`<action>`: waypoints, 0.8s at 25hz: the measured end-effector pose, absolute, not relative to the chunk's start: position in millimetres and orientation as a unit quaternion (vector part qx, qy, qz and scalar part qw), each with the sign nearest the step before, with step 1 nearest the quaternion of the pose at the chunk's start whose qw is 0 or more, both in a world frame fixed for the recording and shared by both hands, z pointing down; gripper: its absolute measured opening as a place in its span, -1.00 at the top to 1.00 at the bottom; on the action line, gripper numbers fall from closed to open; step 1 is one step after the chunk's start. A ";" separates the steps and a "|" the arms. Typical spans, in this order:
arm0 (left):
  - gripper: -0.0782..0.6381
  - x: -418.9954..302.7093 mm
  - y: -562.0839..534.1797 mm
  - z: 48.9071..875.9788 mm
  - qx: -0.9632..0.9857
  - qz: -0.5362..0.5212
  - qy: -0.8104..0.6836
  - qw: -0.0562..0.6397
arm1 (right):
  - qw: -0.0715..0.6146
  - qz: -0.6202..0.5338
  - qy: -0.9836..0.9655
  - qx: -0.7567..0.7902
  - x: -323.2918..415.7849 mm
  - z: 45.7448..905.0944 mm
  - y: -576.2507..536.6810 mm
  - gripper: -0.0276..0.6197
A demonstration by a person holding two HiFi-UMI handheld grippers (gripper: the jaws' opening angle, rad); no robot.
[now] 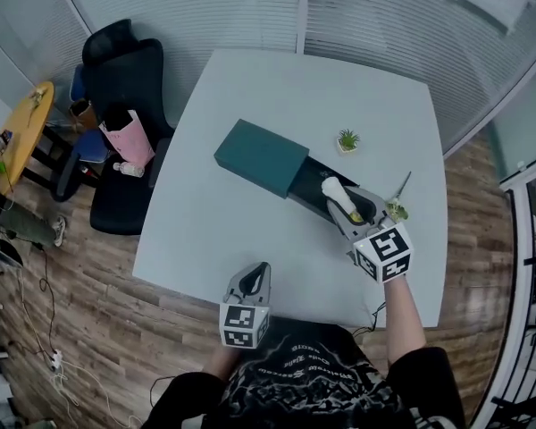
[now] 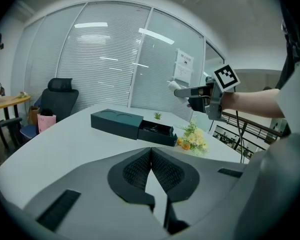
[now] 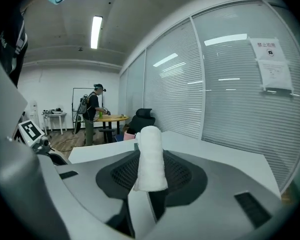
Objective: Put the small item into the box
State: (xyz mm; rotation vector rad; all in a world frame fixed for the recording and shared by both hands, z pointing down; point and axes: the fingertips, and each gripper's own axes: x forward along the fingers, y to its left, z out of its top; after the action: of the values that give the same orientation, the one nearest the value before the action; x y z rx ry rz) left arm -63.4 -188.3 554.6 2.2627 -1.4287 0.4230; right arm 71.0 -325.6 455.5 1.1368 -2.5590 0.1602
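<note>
A dark teal box (image 1: 261, 156) lies on the white table (image 1: 250, 239), its drawer (image 1: 305, 186) slid out to the right. My right gripper (image 1: 339, 199) hovers over the open drawer, shut on a small white rolled cloth (image 1: 333, 190). In the right gripper view the roll (image 3: 150, 156) stands upright between the jaws of the right gripper (image 3: 149, 176). My left gripper (image 1: 260, 270) hangs over the table's front edge, apart from the box; in the left gripper view its jaws (image 2: 151, 151) meet at the tips with nothing in them. That view also has the box (image 2: 116, 121) and drawer (image 2: 157, 133).
A small potted plant (image 1: 347, 140) stands behind the box, and a flower sprig (image 1: 396, 208) lies right of the drawer. An office chair (image 1: 121, 70) with a pink bag (image 1: 129, 137) sits left of the table, near a yellow table (image 1: 22, 128). A person (image 3: 92, 114) stands far off.
</note>
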 end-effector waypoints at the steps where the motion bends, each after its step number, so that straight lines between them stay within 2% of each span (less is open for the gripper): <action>1: 0.73 -63.8 -188.6 555.4 0.813 0.154 -0.518 0.216 | 0.170 0.057 -0.901 0.394 69.5 456.1 -333.1 0.47; 8: 0.73 -67.8 -195.5 559.0 0.797 0.160 -0.539 0.222 | 0.237 0.072 -0.912 0.327 50.9 492.3 -368.6 0.47; 12: 0.73 -73.9 -199.3 563.0 0.782 0.164 -0.552 0.238 | 0.240 0.077 -0.913 0.320 41.0 501.5 -391.3 0.47; 20: 0.73 -79.6 -198.5 575.8 0.759 0.167 -0.572 0.261 | 0.329 0.114 -0.901 0.258 33.5 571.5 -398.7 0.47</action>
State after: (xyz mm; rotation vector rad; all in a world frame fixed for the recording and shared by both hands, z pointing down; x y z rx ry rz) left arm -79.6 -198.5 575.8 2.0554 -1.5491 0.4532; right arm 33.5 -398.7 571.5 0.6756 -2.3587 0.2989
